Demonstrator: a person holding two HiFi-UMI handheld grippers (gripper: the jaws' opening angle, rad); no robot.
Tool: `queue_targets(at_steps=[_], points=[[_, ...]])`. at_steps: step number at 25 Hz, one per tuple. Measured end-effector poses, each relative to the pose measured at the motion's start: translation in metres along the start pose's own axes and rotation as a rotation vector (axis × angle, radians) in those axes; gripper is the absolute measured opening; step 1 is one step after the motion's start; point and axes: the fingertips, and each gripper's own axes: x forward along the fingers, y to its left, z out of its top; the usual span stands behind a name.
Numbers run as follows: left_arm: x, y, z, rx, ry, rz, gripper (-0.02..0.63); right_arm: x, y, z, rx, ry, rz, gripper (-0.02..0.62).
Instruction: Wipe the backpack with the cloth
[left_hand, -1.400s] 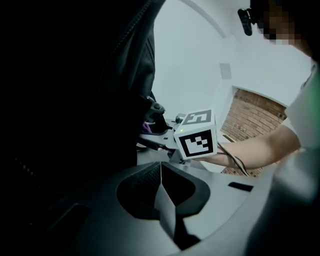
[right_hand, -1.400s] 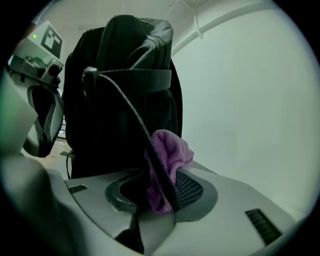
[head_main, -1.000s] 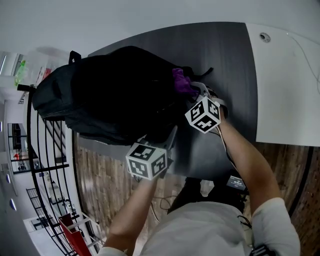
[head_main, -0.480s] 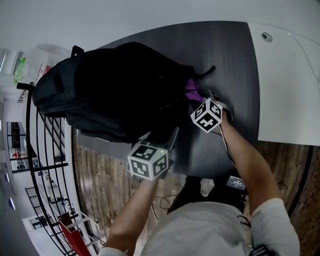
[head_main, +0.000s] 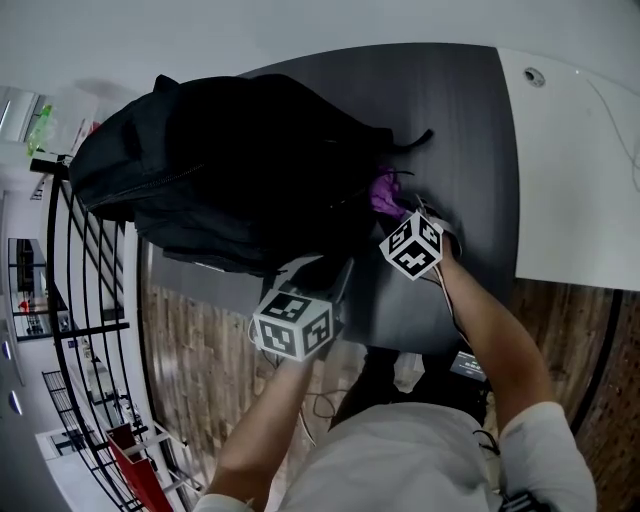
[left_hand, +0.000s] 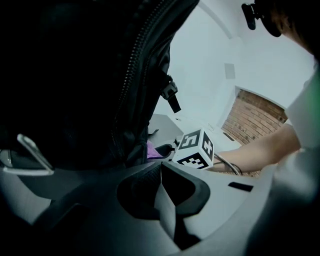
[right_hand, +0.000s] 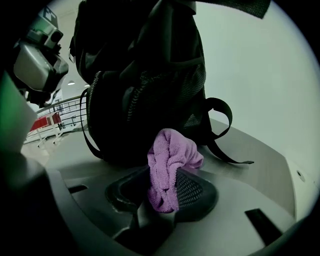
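A black backpack lies on the dark grey table. My right gripper is shut on a purple cloth and holds it against the bag's right end, near a loose strap. In the right gripper view the cloth bulges out of the right gripper and touches the backpack. My left gripper rests by the bag's near edge. In the left gripper view the left gripper has its jaws together with nothing between them, and the backpack fills the left.
A white table adjoins the dark one on the right. A black railing runs along the left above a lower floor. A cable trails from the right gripper to a black device on the wooden floor.
My right gripper has slid the cloth down the backpack's right end, toward me and slightly right. The backpack has shifted a little. The left gripper has barely moved.
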Motion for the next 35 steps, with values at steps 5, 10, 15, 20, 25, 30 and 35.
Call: queue_targets(at_steps=[5, 10, 15, 20, 25, 30, 35], points=[[-0.010, 0.005, -0.013, -0.019, -0.009, 0.003, 0.006, -0.004, 0.028, -0.004, -0.013, 0.005, 0.029, 0.144], [-0.019, 0.008, -0.024, -0.029, -0.011, -0.002, 0.006, -0.010, 0.043, -0.007, 0.038, 0.012, 0.020, 0.146], [-0.028, 0.012, -0.033, -0.036, -0.015, -0.015, 0.006, -0.015, 0.059, -0.009, 0.105, 0.025, -0.021, 0.146], [-0.037, 0.015, -0.042, -0.037, -0.015, -0.031, 0.006, -0.018, 0.069, -0.011, 0.158, 0.033, -0.056, 0.146], [-0.046, 0.021, -0.046, -0.043, -0.023, -0.034, 0.006, -0.024, 0.078, -0.012, 0.180, 0.046, -0.085, 0.146], [-0.064, 0.028, -0.050, -0.068, -0.053, -0.031, 0.006, -0.038, 0.097, -0.012, 0.157, 0.064, -0.093, 0.144], [-0.076, 0.040, -0.056, -0.101, -0.079, -0.034, 0.006, -0.045, 0.106, -0.006, 0.154, 0.087, -0.102, 0.144]])
